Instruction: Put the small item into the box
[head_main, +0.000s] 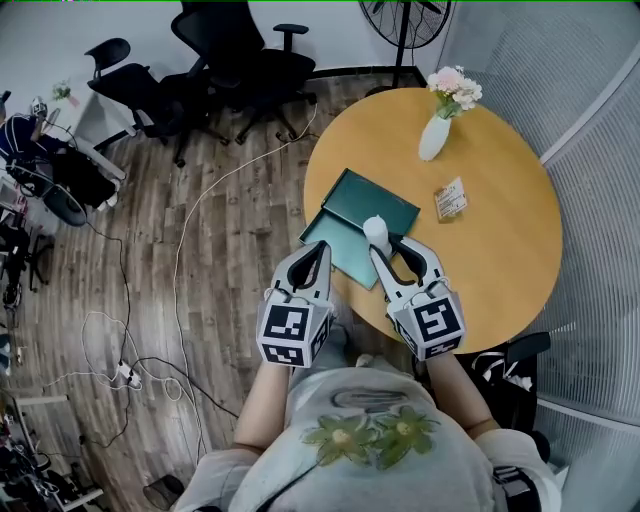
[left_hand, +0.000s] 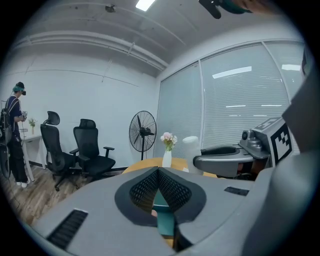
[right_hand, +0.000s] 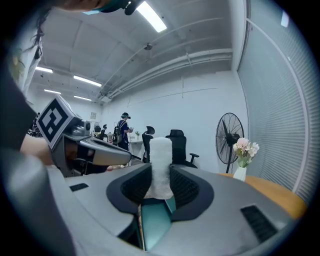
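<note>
Right gripper (head_main: 390, 246) clamped on white roll (head_main: 376, 231), above near part of open teal box (head_main: 372, 200) on round table (head_main: 500, 250). Left gripper (head_main: 321, 247) jaws together, empty. I'd move roll farther over tray, lower (keep upright), then release.

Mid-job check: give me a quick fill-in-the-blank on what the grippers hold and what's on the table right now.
1. The right gripper is clamped on a ___ cylinder.
2. Between the shut jaws of the left gripper there is ___.
3. The vase on the round table holds ___.

Missing words: white; nothing; flowers.
</note>
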